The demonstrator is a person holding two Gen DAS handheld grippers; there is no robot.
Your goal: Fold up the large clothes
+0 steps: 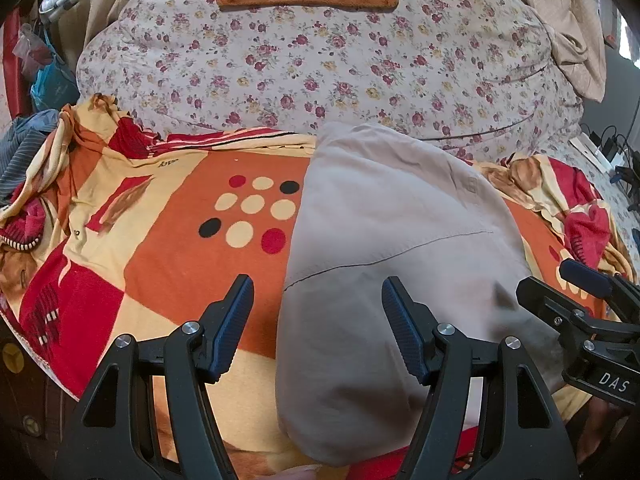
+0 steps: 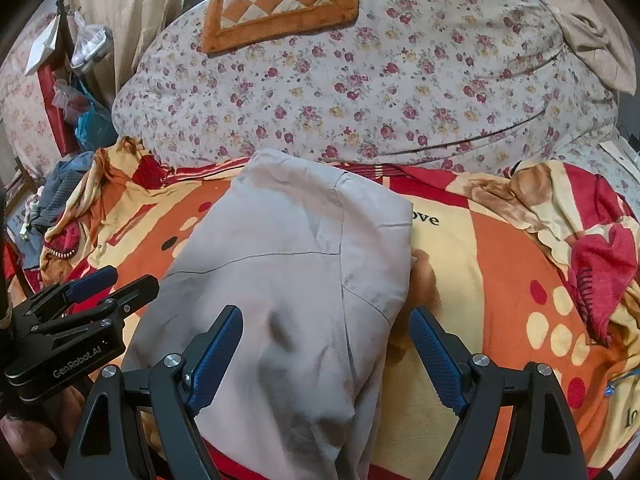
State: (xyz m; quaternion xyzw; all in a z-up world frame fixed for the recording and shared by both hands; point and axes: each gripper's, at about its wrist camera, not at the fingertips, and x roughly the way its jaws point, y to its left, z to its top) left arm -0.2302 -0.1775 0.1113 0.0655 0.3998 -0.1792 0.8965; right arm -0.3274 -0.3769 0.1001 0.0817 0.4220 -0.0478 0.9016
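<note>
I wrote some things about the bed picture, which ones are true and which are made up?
1. The beige garment lies on the orange and red blanket. True.
2. The left gripper is squeezing the garment. False: its jaws are open with nothing pinched.
3. A flowery quilt lies behind the blanket. True.
4. The right gripper is shut tight. False: its jaws stand wide open.
5. The blanket has green stripes. False: it shows dots and blocks of colour.

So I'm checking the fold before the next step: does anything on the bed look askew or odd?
The beige garment lies folded but slanted across the patterned blanket, with a rumpled dent near the right gripper. Both grippers are open, holding nothing.
</note>
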